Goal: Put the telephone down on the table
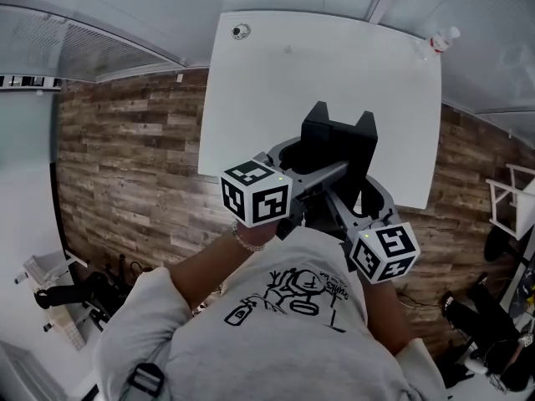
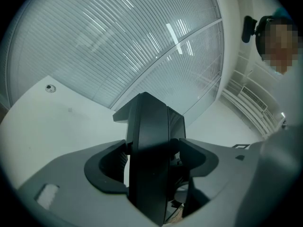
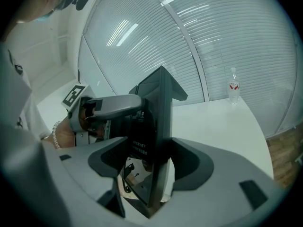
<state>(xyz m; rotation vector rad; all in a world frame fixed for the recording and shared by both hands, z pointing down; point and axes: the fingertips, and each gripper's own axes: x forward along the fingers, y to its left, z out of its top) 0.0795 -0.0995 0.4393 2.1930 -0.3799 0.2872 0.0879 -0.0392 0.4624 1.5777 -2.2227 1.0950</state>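
Black angular plastic telephone point(image 1: 338, 140) is held on edge, upright, over the near edge of the white rectangular desk point(image 1: 276, 82). Contact between its underside and the desk cannot be made out. Two raised corners of the body are seen pointing up and away from the person in the head view.

Left hand-held gripper point(image 2: 152, 157): grey jaws are pressed against both faces of the telephone, which is pinched between them with the casing filling the gap. Right hand-held gripper point(image 3: 158, 162): jaws likewise clamped on the telephone, on a thin panel with small printed lettering on its left face. The two are set on the body from opposite sides; in the right gripper view the left one's grey arm is seen lying against the telephone's far side. A black-and-white marker cube point(image 1: 255, 192) is carried on the left one.

A beaded bracelet point(image 1: 247, 241) is worn on the left wrist, and a grey printed T-shirt point(image 1: 276, 341) fills the lower head view.

Further out, a clear plastic water bottle with red label point(image 3: 233, 85) stands at the desk's far right corner, well apart from the telephone. A small round object point(image 1: 241, 31) lies near the far left corner. Brown wood-plank floor point(image 1: 134, 157) surrounds the desk. White slatted blinds point(image 2: 118, 41) are seen behind it.
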